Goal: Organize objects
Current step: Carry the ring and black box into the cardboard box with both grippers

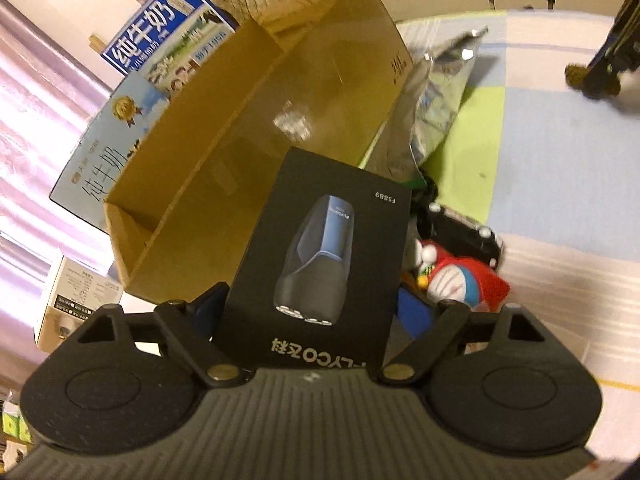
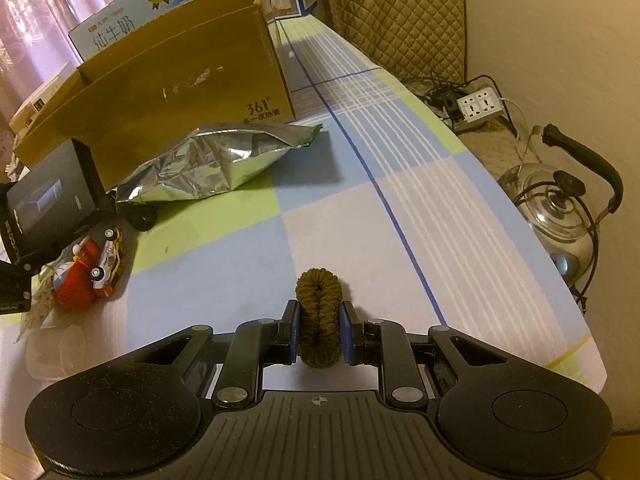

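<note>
Black shaver box (image 1: 320,248) between left gripper (image 1: 316,312) jaws, before cardboard box (image 1: 240,128)

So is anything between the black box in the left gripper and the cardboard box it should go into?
Nothing visible. The black box sits between the left gripper's fingers, right at the open cardboard box. The foil bag and toys lie off to the side, not between them.

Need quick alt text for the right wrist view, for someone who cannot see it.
The right gripper is shut on a dark olive scrunchie above a checked cloth. Beyond lie a foil bag and an open cardboard box.
</note>
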Tool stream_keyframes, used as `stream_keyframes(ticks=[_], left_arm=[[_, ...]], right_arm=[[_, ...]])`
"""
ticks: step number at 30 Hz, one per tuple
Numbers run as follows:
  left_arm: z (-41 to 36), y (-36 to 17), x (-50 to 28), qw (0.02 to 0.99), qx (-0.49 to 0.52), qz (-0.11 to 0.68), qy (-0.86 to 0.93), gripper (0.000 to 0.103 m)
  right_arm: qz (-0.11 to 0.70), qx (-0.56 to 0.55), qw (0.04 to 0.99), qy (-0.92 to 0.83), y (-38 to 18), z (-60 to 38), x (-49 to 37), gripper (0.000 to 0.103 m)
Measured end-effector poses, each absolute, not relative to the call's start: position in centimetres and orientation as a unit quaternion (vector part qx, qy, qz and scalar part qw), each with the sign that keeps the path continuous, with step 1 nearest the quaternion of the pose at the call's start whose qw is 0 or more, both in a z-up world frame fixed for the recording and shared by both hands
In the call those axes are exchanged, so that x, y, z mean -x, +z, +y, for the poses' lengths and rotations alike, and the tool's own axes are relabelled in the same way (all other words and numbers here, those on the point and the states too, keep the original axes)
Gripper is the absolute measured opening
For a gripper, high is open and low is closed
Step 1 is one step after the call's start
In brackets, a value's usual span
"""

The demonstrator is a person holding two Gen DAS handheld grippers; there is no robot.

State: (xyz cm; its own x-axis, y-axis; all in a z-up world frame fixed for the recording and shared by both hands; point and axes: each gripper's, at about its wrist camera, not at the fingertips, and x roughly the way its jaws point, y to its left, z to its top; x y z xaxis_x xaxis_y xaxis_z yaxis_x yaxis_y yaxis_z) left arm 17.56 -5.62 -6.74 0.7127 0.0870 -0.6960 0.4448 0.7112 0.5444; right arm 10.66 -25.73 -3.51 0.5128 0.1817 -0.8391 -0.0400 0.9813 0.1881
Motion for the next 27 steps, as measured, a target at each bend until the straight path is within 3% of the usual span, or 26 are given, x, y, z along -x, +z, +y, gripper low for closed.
stream_keyframes(ticks=[17, 27], left_arm=[[-1.2, 1.8, -18.6, 0.92, -0.078, 0.379, -0.068, 0.085], [-0.1, 5.3, -21.0, 0.931, -0.035, 0.364, -0.009, 0.085]], right_arm=[[0.448, -0.077, 0.88, 0.136, 0.8, -24.5, -13.0, 0.017], [0.395, -0.075, 0.889, 0.218, 5.7, -22.2, -16.1, 0.017]])
